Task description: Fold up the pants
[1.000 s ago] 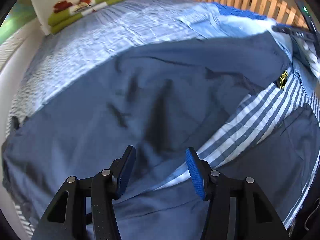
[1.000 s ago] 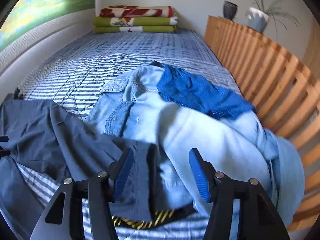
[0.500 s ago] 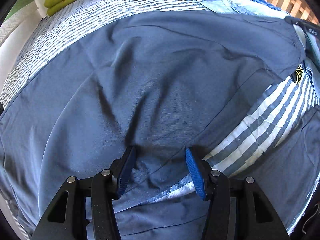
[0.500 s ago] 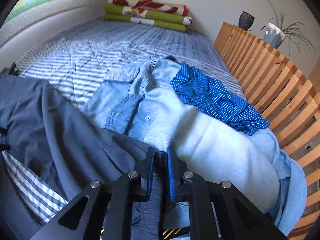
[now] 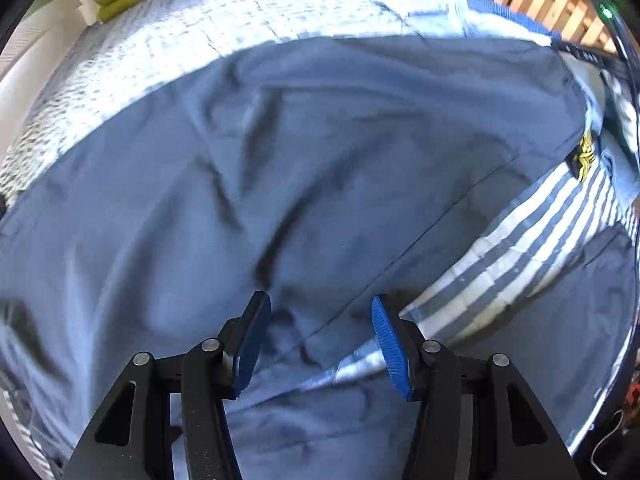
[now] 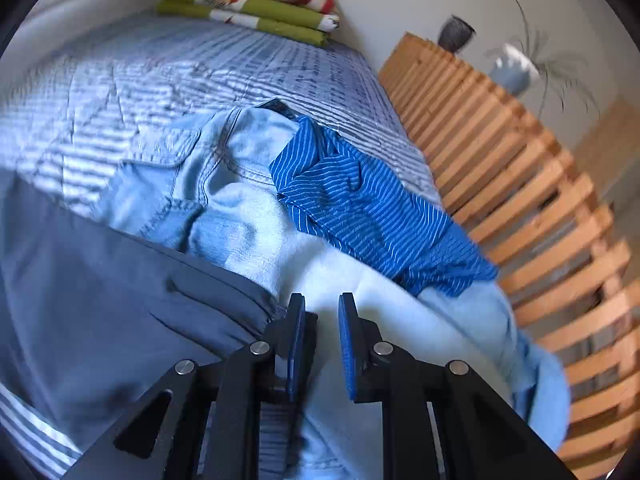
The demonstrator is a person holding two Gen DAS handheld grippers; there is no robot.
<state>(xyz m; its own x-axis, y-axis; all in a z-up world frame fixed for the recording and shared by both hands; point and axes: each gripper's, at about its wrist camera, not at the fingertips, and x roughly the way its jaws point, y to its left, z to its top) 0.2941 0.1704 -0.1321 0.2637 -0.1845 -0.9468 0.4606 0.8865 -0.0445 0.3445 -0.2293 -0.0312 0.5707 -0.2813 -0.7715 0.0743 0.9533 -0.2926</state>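
Note:
Dark blue pants (image 5: 320,160) lie spread over the striped bed cover (image 5: 520,248), a yellow-and-black label (image 5: 584,156) showing at their right edge. My left gripper (image 5: 318,320) hangs open just above the cloth near a seam, its blue pads clear of the fabric. In the right wrist view the pants' hemmed edge (image 6: 224,288) rests on a pale denim garment (image 6: 224,184), just left of my right gripper (image 6: 322,320). Its jaws are opening with a narrow gap. Only the pale cloth behind shows through the gap, and nothing is pinched.
A blue pin-striped shirt (image 6: 360,208) lies crumpled on the denim pile. A wooden slatted rail (image 6: 520,184) runs along the bed's right side, with a dark pot (image 6: 456,32) and a plant pot (image 6: 514,68) behind it. Folded blankets (image 6: 256,4) are stacked at the far end.
The right gripper closed on the pants' edge, swung left, then parted, and the edge now lies beside its left finger. The left gripper sank closer to the pants and stayed open.

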